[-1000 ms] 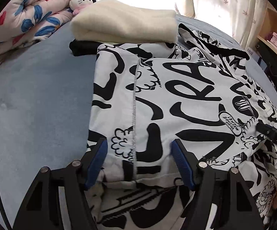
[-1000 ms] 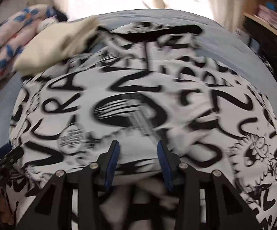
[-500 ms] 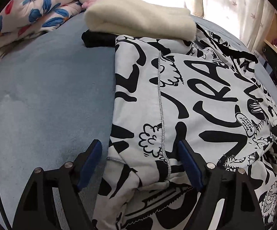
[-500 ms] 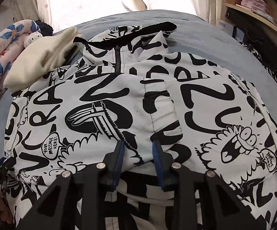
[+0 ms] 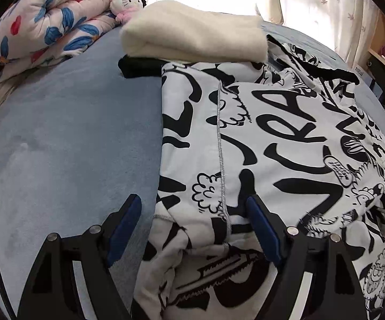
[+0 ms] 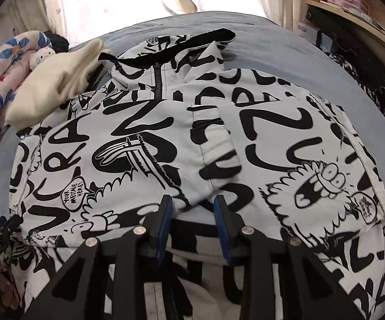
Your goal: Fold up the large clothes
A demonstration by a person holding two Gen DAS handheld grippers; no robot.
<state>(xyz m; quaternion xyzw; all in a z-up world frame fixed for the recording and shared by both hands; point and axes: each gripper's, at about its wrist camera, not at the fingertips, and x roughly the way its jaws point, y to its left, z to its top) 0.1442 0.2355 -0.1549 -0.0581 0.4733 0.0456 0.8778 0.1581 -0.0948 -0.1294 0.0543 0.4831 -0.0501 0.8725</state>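
Observation:
A large white jacket with black graffiti print [image 6: 219, 138] lies spread on the blue bed, collar and zip at the far side. Its left side is folded inward, with the fold edge and a silver seam [image 5: 220, 144] showing in the left wrist view. My left gripper [image 5: 193, 226] is open wide and empty, low over the jacket's near left corner. My right gripper [image 6: 193, 213] has its jaws a narrow gap apart over the near edge of the folded sleeve panel; whether cloth is pinched between them I cannot tell.
A folded cream fleece [image 5: 192, 37] lies on a black garment [image 5: 139, 66] at the jacket's far left. A floral quilt [image 5: 45, 24] with a plush toy [image 5: 125, 4] sits at the back left. Blue bedsheet [image 5: 72, 146] spreads left. Shelves [image 6: 352, 8] stand at the right.
The left gripper has backed off and shifted left, its jaws wider and off the cloth. The right gripper's jaws have narrowed and moved forward over the folded panel.

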